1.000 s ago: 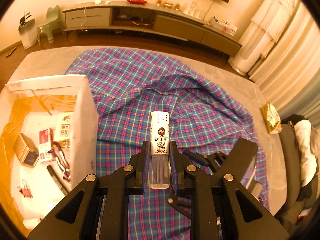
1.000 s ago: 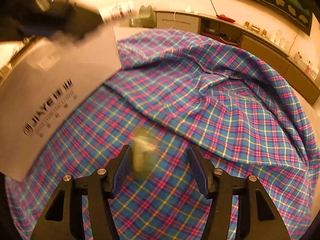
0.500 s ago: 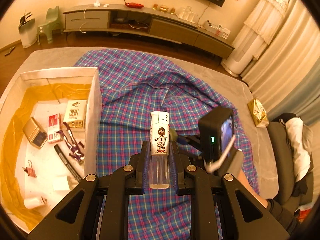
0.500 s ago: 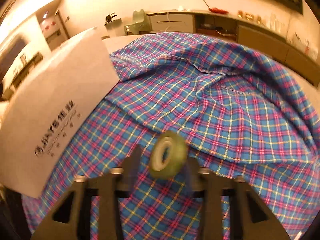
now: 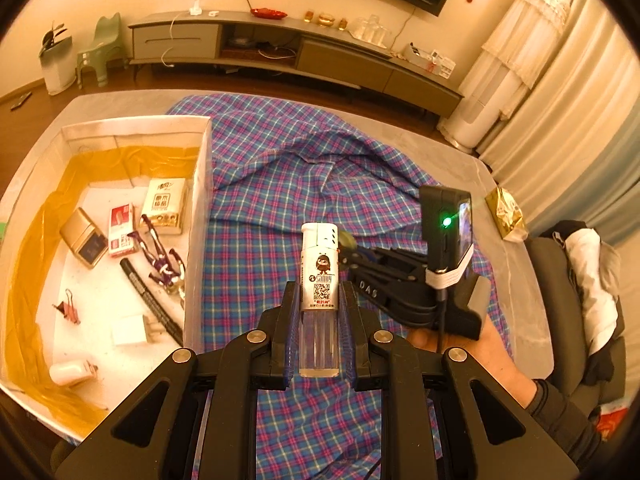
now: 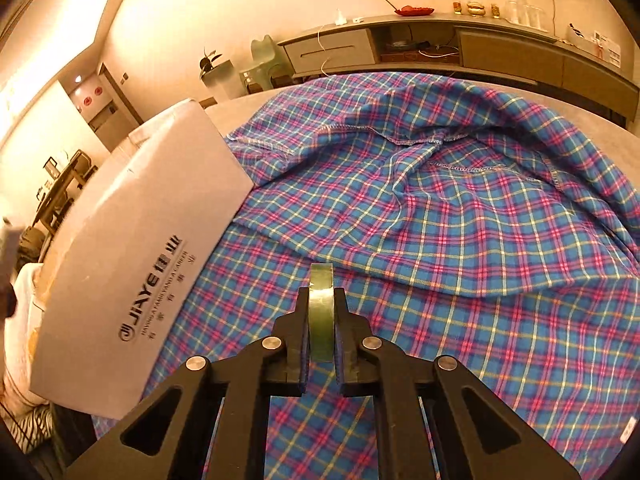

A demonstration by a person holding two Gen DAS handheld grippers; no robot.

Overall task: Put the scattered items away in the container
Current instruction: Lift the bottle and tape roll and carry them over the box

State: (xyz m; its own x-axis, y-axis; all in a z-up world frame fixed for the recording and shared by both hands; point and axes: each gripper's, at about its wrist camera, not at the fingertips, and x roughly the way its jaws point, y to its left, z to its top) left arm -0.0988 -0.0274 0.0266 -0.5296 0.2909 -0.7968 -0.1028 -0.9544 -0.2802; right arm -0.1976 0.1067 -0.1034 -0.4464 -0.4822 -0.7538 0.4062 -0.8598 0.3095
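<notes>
In the left wrist view, the left gripper (image 5: 319,330) is clenched on a slim lighter (image 5: 320,280) — its lower body clear plastic, its upper part wrapped in a white printed label under a white cap — held upright between ribbed blue pads. Under it lies a rumpled plaid cloth (image 5: 280,184) of blue, pink and yellow checks, spread over a grey matte surface (image 5: 500,216). To the left stands the container (image 5: 200,208), a white cardboard box with glossy amber film crumpled along its inner walls; on its floor lie small packets, a black marker (image 5: 150,300) and a coppery binder clip (image 5: 66,306). To the right, a hand (image 5: 472,348) carries the right gripper (image 5: 352,248), black and angular. In the right wrist view, that right gripper (image 6: 322,332) is clamped on a roll of tape (image 6: 321,312) — a narrow, shiny greenish ring seen edge-on — held above the soft checked cloth, with the box's smooth printed outer wall near on the left.
</notes>
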